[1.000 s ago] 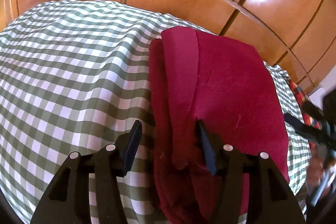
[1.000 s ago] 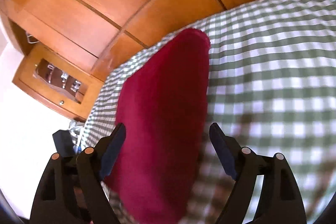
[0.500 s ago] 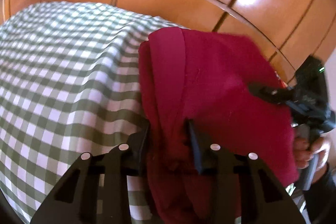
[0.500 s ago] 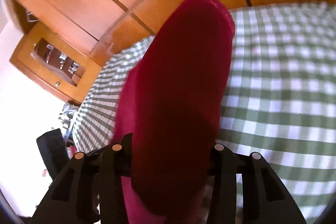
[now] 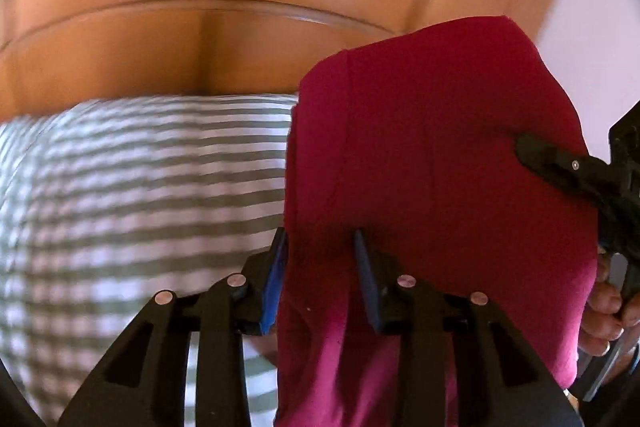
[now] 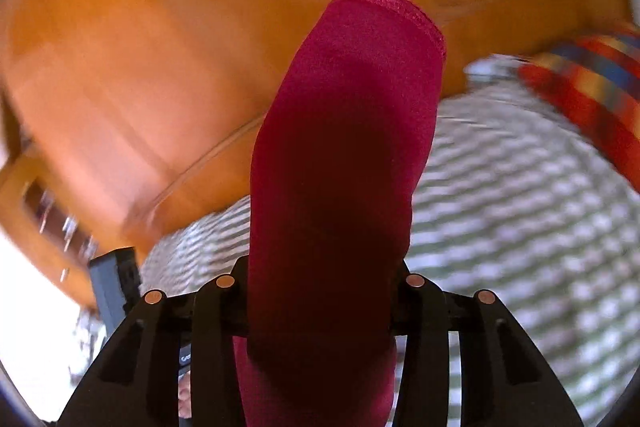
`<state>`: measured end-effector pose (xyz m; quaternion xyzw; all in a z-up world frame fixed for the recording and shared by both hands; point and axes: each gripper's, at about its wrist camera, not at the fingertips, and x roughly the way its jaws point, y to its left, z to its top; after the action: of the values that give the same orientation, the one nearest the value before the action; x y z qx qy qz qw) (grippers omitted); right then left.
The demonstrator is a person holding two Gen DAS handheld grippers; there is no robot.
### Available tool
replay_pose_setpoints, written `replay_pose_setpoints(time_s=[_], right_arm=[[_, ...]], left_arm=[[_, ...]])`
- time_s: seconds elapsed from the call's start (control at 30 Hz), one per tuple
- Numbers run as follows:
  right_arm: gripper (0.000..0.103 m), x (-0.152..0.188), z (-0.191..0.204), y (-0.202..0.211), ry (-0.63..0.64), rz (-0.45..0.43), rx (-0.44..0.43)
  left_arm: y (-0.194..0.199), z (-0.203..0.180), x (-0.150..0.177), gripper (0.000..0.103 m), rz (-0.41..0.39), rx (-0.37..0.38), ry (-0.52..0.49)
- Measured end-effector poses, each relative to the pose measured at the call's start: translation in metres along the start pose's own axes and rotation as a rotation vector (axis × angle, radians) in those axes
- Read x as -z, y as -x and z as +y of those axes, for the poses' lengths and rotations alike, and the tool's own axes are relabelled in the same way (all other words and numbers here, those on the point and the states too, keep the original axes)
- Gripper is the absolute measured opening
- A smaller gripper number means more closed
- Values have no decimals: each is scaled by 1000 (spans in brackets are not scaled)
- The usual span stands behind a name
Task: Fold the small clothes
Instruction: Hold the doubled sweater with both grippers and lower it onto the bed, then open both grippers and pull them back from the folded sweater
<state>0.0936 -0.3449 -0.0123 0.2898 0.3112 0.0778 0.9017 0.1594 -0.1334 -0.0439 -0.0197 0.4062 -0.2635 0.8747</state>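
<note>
Both the left tongs [image 5: 320, 275] and right tongs [image 6: 320, 303] are clamped on the red garment [image 5: 432, 155], lifted off the checked tabletop [image 5: 140, 187] mid-fold, not yet laid down.

light: bright daylight, warm on the wooden panels [image 5: 168, 39]
glare: two white hotspots on that wood
blur: heavy motion smear on checked cloth [image 6: 520, 211]
edges: fisheye bending, black corners
sharp: only near fingers [image 5: 364, 271]

We see glossy orange-brown wooden panelling [image 5: 168, 39] with grooved seams behind a desk under a green-and-white checked cloth [image 5: 132, 187], bright light glaring off the wood. At the left of the right wrist view stands a glass-fronted wooden cabinet [image 6: 44, 211]; a multicoloured plaid fabric [image 6: 592, 87] lies at the far right.
</note>
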Motion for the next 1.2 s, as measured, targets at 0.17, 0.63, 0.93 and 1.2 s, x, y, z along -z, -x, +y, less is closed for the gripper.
replay_pose_setpoints(time_s=[0.17, 0.63, 0.93, 1.2], right_arm=[[44, 33, -103, 8, -218, 35, 153], [75, 35, -113, 73, -144, -100, 293], [64, 80, -43, 13, 104, 21, 395], [66, 95, -50, 5, 153, -4, 436]], left_arm=[[-73, -76, 11, 34, 146, -85, -213], [-26, -72, 3, 50, 21, -112, -129], [-41, -81, 17, 48, 78, -200, -190], [-52, -72, 27, 52, 88, -189, -135]])
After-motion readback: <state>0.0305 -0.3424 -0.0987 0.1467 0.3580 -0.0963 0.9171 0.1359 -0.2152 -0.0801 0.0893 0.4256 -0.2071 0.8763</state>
